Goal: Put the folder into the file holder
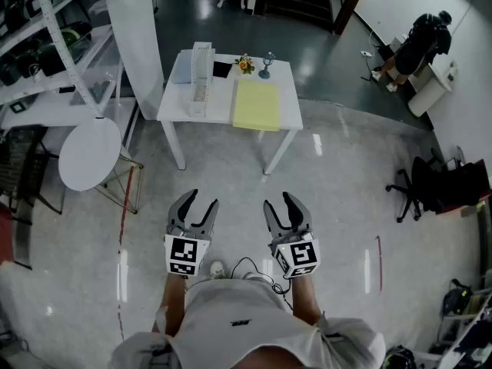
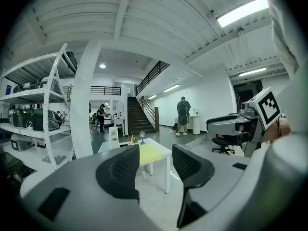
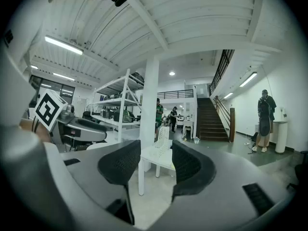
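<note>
A pale yellow folder lies flat on the right half of a small white table, some way ahead of me. On the table's left half stands the white slotted file holder. My left gripper and right gripper hang side by side over the floor, well short of the table. Each has its jaws apart with nothing between them. In the left gripper view the folder shows far off beyond the left gripper. Beyond the right gripper the file holder shows, also far off.
A small flower pot and a little lamp stand at the table's far edge. A white pillar, metal shelving and a round white table are at the left. An office chair is at the right, a person beyond.
</note>
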`<state>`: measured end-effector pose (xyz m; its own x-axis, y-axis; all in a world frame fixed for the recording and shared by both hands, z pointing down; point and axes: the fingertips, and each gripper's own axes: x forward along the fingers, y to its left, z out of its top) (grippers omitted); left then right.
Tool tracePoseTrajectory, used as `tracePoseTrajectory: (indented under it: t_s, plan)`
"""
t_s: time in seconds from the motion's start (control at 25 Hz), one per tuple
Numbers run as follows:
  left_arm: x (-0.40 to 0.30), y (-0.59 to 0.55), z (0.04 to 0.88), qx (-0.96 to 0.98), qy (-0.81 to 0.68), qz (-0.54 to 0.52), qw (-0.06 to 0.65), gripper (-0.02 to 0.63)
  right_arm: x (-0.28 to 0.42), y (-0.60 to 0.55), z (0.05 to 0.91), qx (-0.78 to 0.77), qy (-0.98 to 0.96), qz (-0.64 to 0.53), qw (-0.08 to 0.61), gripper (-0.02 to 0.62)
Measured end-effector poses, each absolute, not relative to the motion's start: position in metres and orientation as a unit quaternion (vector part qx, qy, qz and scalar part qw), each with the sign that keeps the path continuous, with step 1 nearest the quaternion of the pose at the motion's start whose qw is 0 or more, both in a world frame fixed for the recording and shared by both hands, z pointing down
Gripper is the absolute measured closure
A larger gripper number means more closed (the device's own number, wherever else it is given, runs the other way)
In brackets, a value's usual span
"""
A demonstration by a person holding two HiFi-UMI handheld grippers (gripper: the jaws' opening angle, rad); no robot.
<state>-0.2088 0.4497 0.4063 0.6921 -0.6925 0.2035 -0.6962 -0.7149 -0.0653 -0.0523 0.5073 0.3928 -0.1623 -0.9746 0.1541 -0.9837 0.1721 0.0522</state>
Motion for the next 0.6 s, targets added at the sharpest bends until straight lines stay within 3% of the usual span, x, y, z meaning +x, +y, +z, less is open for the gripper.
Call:
tracePoseTrajectory:
  t_s: [0.6]
  plan:
    - [-0.225, 0.429, 0.407, 0.929, -0.357, 0.093, -0.005, 0.378, -0.081, 0.492, 0.401, 0.659, -0.749, 0.034, 0.063, 0.403]
